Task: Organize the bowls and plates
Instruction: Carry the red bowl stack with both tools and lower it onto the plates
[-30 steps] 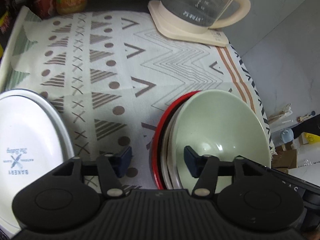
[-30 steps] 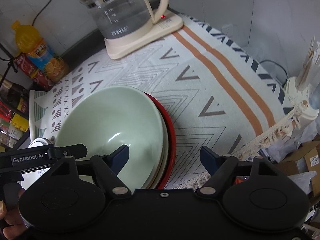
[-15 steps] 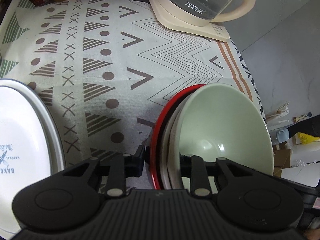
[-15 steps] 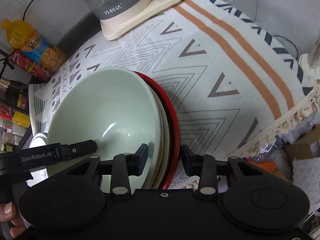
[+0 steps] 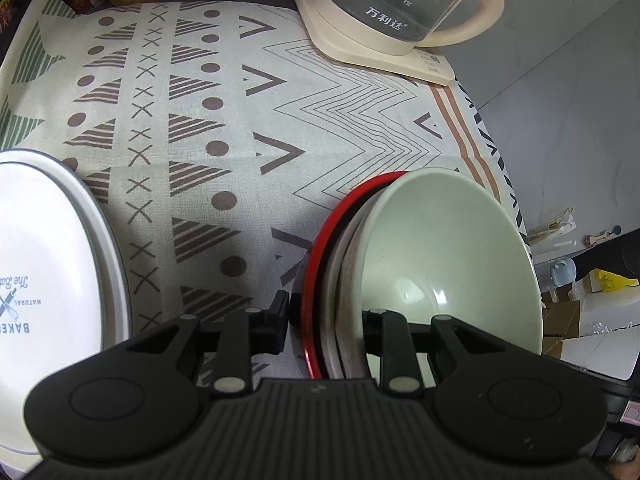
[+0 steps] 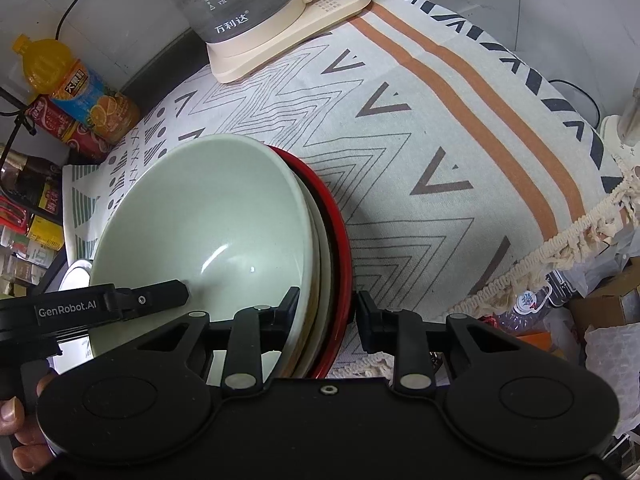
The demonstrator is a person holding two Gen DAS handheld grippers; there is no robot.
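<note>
Bowls [image 5: 452,248] on patterned tablecloth [image 5: 224,128] beside kettle [image 5: 400,4], both grippers' fingers [image 6: 290,306] clenched on stacked rims, freshly closing.

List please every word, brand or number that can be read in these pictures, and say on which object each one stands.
"GenRobot.AI": on the left tongs, seen from the right wrist.
"万利达": on the glass kettle.
"BAKE", "NATURAL", "The Ba": on the white plate, upside down and cut off.
Level marks on the kettle: too small to read.
Orange juice bottle label: Chinese characters, blurred.
Red can and shelf packages: unreadable.
</note>
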